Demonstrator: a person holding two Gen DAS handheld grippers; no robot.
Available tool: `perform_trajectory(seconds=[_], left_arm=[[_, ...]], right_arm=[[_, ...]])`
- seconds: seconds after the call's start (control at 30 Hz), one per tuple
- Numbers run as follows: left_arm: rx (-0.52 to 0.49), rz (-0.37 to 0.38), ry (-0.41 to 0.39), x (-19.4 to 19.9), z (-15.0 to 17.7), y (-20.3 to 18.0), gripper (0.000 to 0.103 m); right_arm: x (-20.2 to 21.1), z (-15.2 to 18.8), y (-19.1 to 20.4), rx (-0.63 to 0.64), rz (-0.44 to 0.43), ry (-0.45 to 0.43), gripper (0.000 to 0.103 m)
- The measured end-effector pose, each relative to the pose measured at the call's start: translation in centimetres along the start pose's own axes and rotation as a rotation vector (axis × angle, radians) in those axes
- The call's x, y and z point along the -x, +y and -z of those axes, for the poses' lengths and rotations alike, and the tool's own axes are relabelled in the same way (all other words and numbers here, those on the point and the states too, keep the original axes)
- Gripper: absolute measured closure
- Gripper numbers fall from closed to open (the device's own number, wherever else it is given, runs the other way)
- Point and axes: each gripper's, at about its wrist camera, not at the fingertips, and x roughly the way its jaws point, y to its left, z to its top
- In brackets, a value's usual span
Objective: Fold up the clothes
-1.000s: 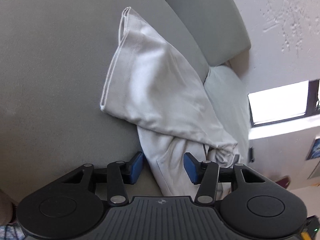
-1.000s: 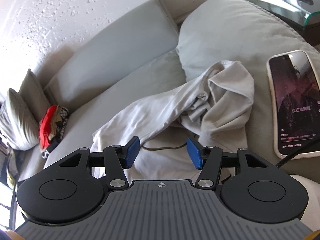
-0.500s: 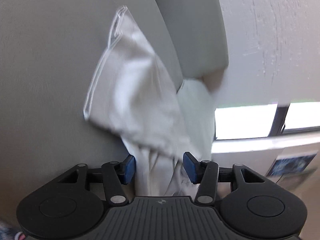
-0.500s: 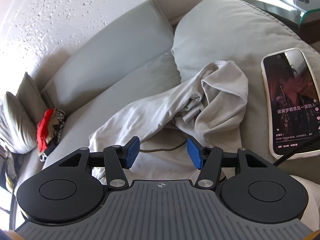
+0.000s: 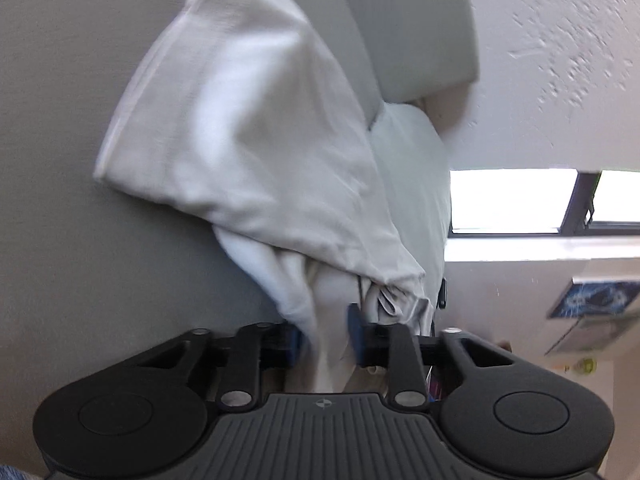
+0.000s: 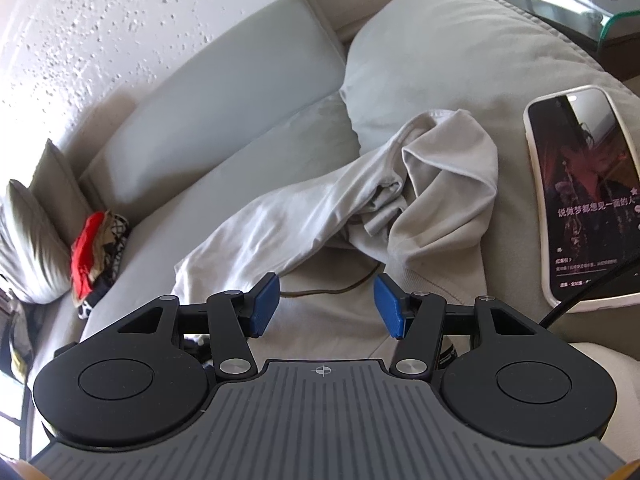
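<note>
A pale grey-white garment (image 5: 248, 128) lies crumpled on the grey sofa seat (image 5: 80, 260). In the left wrist view a bunched fold of it runs down between the blue pads of my left gripper (image 5: 324, 338). Those jaws are closing and the pads press the cloth from both sides. In the right wrist view the same garment (image 6: 280, 232) stretches from the seat up to a big cushion, with a thin drawstring (image 6: 332, 290) lying on it. My right gripper (image 6: 326, 300) hovers just above that part, open, with nothing gripped.
A phone (image 6: 584, 208) with a lit screen and a cable lies on the cushion (image 6: 460, 48) at right. A red and patterned clothes heap (image 6: 92, 256) sits at the sofa's far left beside a pillow (image 6: 28, 240). A glass table (image 6: 580, 4) stands behind.
My left gripper has moved in onto the bunched fold and its jaws have narrowed around it. The garment looks larger and nearer. The right gripper and its view are nearly unchanged.
</note>
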Motion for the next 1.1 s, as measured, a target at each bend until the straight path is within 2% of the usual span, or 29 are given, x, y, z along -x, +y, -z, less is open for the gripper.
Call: perform_trajectory(seconds=[0.07, 0.17, 0.27, 0.33, 0.5, 0.57, 0.73, 0.87, 1.0, 1.1], left_arm=[[0.018, -0.015, -0.007, 0.2, -0.2, 0.4, 0.102], [0.016, -0.052, -0.052, 0.6, -0.2, 0.4, 0.102], [-0.073, -0.086, -0.158, 2.8, -0.9, -1.9, 0.102], [-0.099, -0.08, -0.229, 5.5, -2.0, -3.3, 0.102], [-0.156, -0.159, -0.357, 12.8, -3.5, -5.0, 0.102], [-0.142, -0.193, -0.384, 15.3, -3.2, -4.5, 0.102], [-0.084, -0.214, -0.393, 19.1, -1.5, -2.0, 0.102], [-0.069, -0.199, -0.392, 19.4, -1.2, -0.9, 0.102], [-0.107, -0.203, -0.38, 18.9, -1.6, -1.2, 0.102], [-0.152, -0.223, -0.371, 18.0, -1.8, -1.9, 0.102]], right_arm=[[0.2, -0.1, -0.2, -0.005, 0.004, -0.008, 0.044], [0.4, -0.2, -0.3, -0.018, 0.015, -0.012, 0.044], [0.8, -0.3, 0.0, -0.009, 0.02, -0.012, 0.044], [1.1, -0.4, 0.3, -0.003, 0.022, -0.009, 0.044], [1.2, -0.4, 1.3, -0.004, 0.009, 0.002, 0.044], [1.1, -0.1, 1.7, -0.008, 0.004, 0.006, 0.044], [0.3, 0.8, 1.4, -0.105, -0.001, 0.053, 0.044], [0.6, 1.3, -0.4, -0.204, 0.072, 0.043, 0.045], [-0.2, 1.1, -1.5, -0.144, 0.155, 0.02, 0.044], [-2.6, 0.6, -1.5, -0.041, 0.161, 0.045, 0.044]])
